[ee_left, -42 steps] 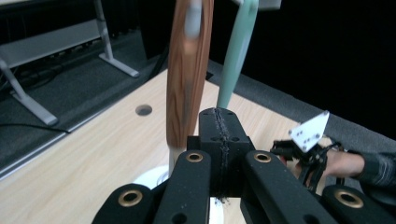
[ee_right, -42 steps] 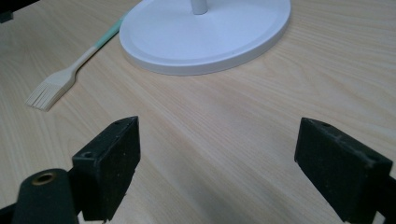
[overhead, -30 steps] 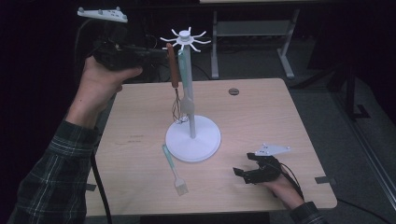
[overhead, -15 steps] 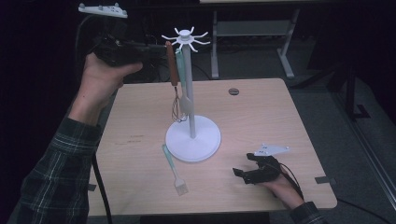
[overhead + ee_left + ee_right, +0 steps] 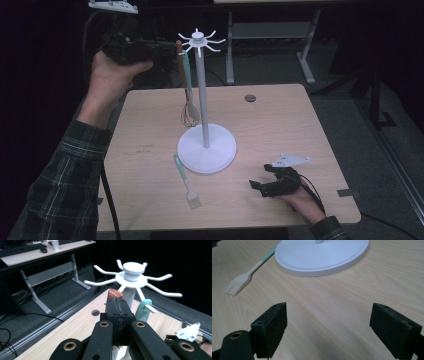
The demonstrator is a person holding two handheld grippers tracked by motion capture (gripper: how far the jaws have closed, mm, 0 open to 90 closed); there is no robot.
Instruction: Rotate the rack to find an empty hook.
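A white hook stand point(image 5: 205, 100) rises mid-table on a round base point(image 5: 220, 155). My left gripper point(image 5: 171, 51) is held high beside its hook crown point(image 5: 198, 39), shut on a brown wooden handle point(image 5: 181, 65). In the left gripper view the jaws point(image 5: 117, 305) pinch that handle's top point(image 5: 114, 293). A teal handle loop point(image 5: 144, 310) sits on a hook. A wire whisk head point(image 5: 190, 113) hangs below both handles; whose it is I cannot tell. A teal-handled brush point(image 5: 185, 181) lies flat before the base. My right gripper point(image 5: 259, 186) rests open on the table, nothing between its jaws point(image 5: 329, 320).
The wooden table point(image 5: 280, 130) has a round cable hole point(image 5: 250, 98) near its far edge. Beyond it stand a desk frame point(image 5: 270, 45) and dark floor. The brush's bristles point(image 5: 235, 286) and the base's rim point(image 5: 322, 270) lie ahead of the right gripper.
My left hand and gripper have risen slightly with the brown handle beside the hooks. The right gripper and the brush have stayed put.
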